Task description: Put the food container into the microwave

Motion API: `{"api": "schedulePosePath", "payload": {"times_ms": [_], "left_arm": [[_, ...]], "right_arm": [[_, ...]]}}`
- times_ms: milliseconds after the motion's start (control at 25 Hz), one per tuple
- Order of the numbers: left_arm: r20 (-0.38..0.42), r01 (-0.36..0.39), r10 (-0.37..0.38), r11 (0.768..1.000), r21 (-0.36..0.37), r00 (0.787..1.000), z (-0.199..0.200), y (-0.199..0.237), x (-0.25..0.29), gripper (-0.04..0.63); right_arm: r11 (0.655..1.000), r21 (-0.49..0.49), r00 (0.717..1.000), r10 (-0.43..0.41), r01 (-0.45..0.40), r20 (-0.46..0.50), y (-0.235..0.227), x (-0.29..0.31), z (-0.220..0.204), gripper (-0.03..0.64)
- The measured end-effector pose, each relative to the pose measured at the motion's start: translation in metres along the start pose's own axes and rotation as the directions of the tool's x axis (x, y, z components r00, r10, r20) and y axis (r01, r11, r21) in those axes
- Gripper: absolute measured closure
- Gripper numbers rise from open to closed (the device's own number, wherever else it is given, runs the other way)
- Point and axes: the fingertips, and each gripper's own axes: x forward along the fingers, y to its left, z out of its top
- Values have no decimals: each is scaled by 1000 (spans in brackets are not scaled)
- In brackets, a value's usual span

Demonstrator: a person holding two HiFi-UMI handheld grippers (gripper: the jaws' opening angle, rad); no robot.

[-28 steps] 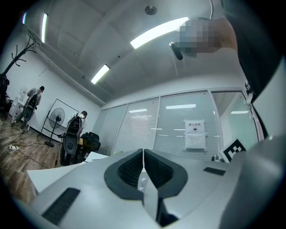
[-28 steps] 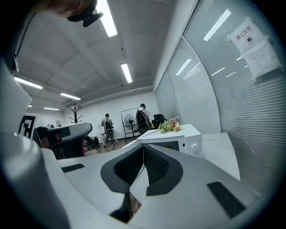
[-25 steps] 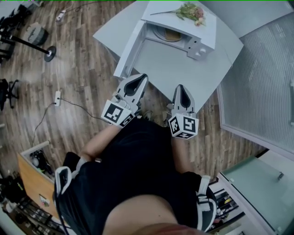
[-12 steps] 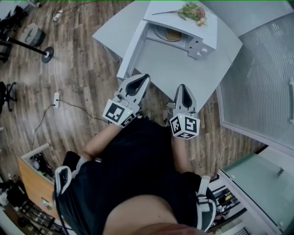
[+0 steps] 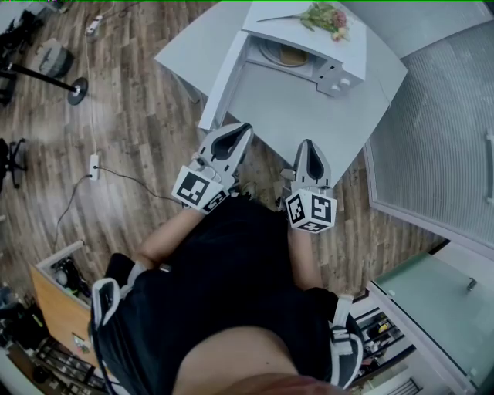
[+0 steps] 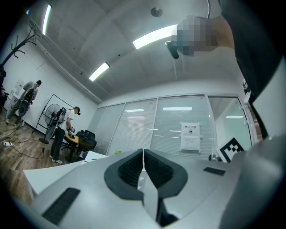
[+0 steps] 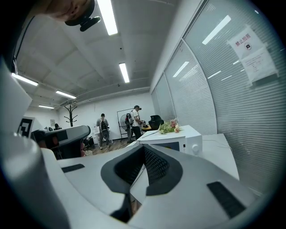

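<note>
Looked steeply down on a brown wood-plank floor that filled the left of the head view. Saw the person's black shirt across the lower middle, and a frosted ribbed glass partition down the right side. Found a pale grey table in the upper middle, with a white box-shaped microwave at its far end, close to the top edge. Noted its white door swung wide open toward the left.

Held the left gripper and the right gripper side by side at mid-frame, near the table's lower edge, each with its black-and-white marker cube toward the shirt. Read the left gripper's jaws as pressed together, only a thin seam between the dark ribbed pads, with nothing caught there. Read the same on the right: jaws closed tight on nothing. Pointed the right gripper toward the microwave, seen right of centre in the right gripper view.

Spotted a spray of green and pink flowers lying on the microwave's top. Made out the round tan food container inside the open cavity, on the turntable, well apart from both grippers. Caught a small white power strip with its cable on the floor at the left.
</note>
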Motion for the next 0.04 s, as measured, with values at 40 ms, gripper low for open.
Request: {"api": "schedulePosePath", "payload": {"times_ms": [40], "left_arm": [[0,1,-1,1000,-1,1000,0,0,0,569]], "right_arm": [[1000,1,1000,-1,1,0,0,0,0,592]]}}
